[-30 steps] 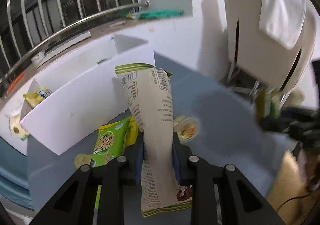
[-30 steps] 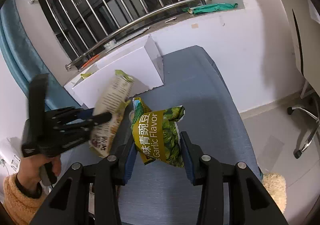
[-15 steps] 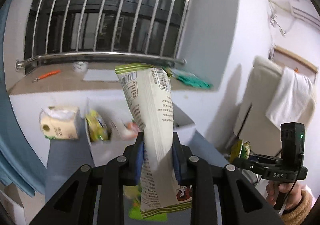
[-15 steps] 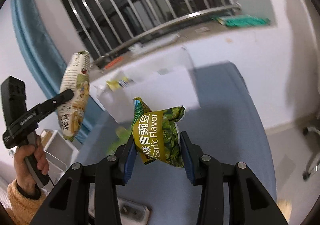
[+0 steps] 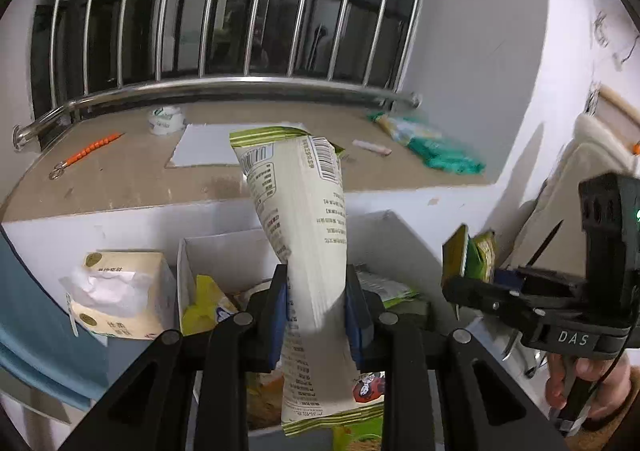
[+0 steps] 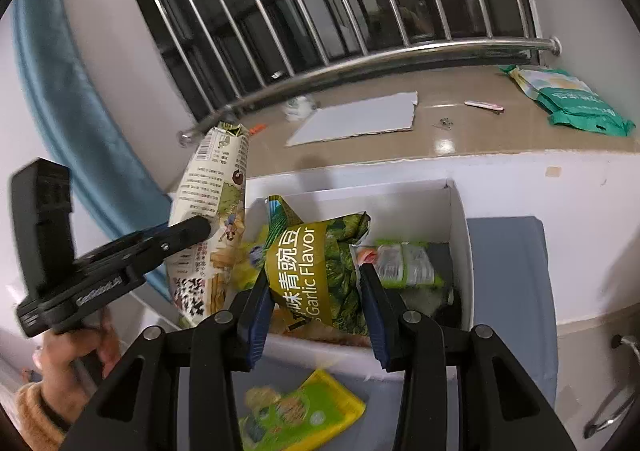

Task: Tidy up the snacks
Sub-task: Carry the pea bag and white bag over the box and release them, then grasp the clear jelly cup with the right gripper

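Observation:
My left gripper is shut on a tall cream snack bag with a barcode, held upright above the white cardboard box. This bag also shows in the right wrist view, with the left gripper on it. My right gripper is shut on a green garlic-flavor pea bag, held over the near rim of the box. The right gripper and its pea bag show at the right in the left wrist view. Several snack packets lie inside the box.
A yellow-green snack packet lies on the grey-blue table in front of the box. A tissue pack stands left of the box. The window sill behind holds a white card, a green bag and small items.
Both grippers have lifted their bags from the table and brought them over the white box. The views have swung up toward the window sill.

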Available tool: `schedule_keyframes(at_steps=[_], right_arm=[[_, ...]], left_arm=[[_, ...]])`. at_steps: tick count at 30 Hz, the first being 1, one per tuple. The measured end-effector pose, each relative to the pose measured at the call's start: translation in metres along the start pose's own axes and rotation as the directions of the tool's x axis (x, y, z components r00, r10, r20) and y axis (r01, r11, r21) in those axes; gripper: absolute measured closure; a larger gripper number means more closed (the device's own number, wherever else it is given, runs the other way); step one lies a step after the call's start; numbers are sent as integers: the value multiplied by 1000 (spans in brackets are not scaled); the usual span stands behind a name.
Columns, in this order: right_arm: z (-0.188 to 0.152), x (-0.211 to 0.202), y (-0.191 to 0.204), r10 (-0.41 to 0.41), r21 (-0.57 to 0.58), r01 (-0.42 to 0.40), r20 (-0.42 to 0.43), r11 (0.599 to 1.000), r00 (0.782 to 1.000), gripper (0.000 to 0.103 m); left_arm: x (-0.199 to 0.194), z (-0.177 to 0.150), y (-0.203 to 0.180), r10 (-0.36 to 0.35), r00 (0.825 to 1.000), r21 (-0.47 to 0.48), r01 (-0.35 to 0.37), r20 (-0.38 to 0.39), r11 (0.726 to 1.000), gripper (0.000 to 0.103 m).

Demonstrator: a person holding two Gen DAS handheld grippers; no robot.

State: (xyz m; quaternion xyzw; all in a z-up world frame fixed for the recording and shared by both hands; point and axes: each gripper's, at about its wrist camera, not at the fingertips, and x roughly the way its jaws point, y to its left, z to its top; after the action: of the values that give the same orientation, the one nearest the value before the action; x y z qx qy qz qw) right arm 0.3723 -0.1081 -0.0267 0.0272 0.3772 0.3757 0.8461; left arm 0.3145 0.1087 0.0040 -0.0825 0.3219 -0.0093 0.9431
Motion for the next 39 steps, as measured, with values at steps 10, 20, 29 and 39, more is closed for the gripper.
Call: schedule_keyframes(at_steps=[10,20,29,39], right_arm=[[-1,14,-11,4,40,-5,25,999,1000,0],[-16,-36,-2,14,-17,-12,104,1000,995,0],[-98,-120,26,41,-118,-18,189,993,981,0],[-210,-151,20,-70,-39,79,192,996,979,0]], left_arm=[[22,-20,26,106,990,-30,-109,-90,994,0],[-43,-36,-2,111,993,49,-112,31,992,0],[-121,-125,-38,-21,997,71,16,72,997,0],[-158,-214,-57,-68,996,4,68,54,998,0]])
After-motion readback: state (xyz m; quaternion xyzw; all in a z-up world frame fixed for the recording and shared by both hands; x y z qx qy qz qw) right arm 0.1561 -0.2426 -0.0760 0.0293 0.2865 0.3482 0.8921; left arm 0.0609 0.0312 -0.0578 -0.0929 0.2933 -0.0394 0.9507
